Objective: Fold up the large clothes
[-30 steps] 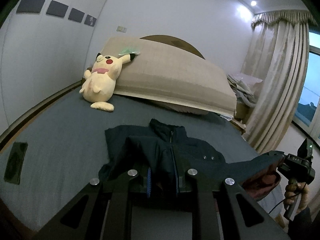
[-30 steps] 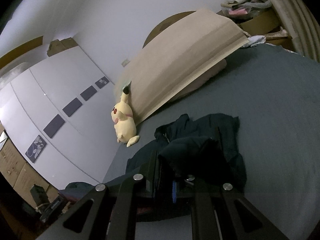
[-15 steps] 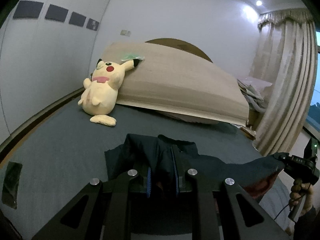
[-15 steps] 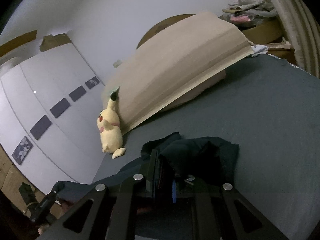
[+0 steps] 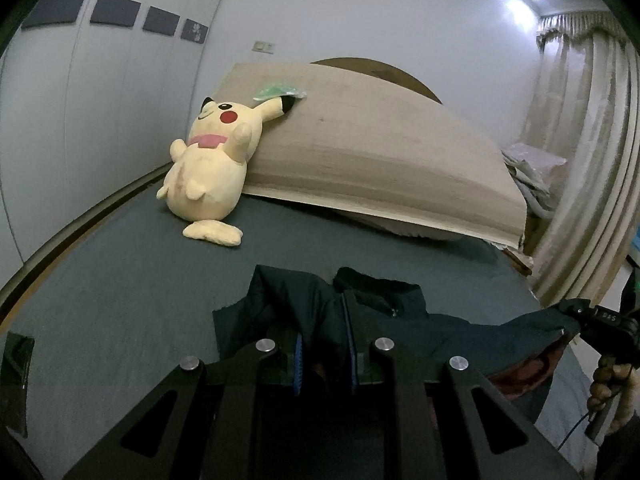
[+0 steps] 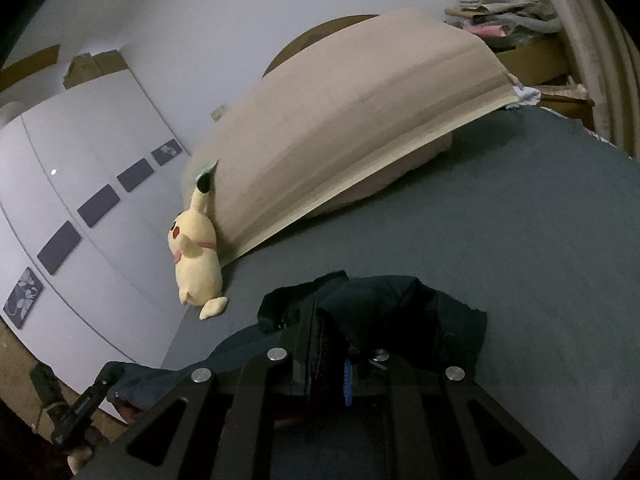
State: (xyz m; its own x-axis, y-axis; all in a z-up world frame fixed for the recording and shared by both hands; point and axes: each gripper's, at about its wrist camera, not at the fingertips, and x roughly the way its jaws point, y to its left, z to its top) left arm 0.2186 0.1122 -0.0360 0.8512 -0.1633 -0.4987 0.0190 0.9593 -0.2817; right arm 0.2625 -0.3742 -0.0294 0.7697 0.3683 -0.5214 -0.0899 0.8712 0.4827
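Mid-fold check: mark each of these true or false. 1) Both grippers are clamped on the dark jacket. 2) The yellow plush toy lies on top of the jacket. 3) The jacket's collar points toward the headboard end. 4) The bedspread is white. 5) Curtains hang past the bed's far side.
1) True: the left gripper and right gripper each pinch the dark jacket.
2) False: the plush toy leans on the tan board, apart from the jacket.
3) True.
4) False: the bedspread is dark blue-grey.
5) True: curtains hang there.
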